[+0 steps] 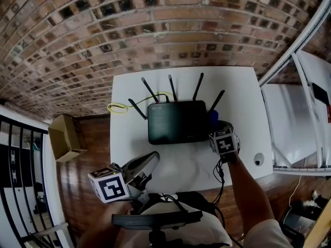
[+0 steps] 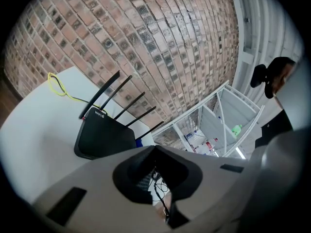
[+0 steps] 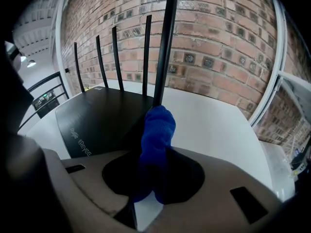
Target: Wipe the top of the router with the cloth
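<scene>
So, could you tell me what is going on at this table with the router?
A person stands at a white table with a pair of tongs in each hand. The right tongs are shut on a blue cloth and hold it at the right edge of the black router, beside its rightmost antenna. The left tongs are shut on nothing, near the table's front edge, apart from the router. Most of the router's top lies uncovered by the cloth.
</scene>
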Demonstrator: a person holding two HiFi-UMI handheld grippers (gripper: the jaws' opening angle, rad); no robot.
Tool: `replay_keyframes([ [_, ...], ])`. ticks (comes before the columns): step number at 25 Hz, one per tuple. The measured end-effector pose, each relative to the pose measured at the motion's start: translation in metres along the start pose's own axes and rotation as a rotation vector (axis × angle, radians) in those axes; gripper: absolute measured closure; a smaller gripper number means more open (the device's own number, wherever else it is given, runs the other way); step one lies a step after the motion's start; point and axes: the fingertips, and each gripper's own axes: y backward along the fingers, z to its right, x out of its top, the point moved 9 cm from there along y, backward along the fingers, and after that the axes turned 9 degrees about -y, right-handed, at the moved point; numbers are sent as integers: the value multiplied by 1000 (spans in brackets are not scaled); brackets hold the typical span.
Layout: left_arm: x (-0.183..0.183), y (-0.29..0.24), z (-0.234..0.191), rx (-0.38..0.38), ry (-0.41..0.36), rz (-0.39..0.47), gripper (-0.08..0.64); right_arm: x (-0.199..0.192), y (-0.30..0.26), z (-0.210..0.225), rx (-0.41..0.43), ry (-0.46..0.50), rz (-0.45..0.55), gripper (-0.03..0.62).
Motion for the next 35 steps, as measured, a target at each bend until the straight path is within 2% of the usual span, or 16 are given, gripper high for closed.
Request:
replay_keyframes([
  [4,-5,-4,8,31,-12,19,541,2,5,3,50,15,6,482],
  [7,-11,-9,13,21,-4,55,541,2,6,6,85,32,23,481],
  [11,-18,-11,15,39,4,55,541,-1,6,9,105,45,48,479],
  [15,-17,-10,13,31,11,57,541,0,13,8,100,9,67,479],
  [20,-12,-6,0,26,16,21,541,14,46,0,20,1,147,479],
  [23,-5,-3,-10,26,-18,16,541,26,64,-16,2,-12,186,479],
  [28,3,10,-30,28,-31,-7,541,50,81,-66,35,-41,238,479],
  [35,8,32,-57,-5,-27,-20,541,94,42,-145,109,-48,211,479],
])
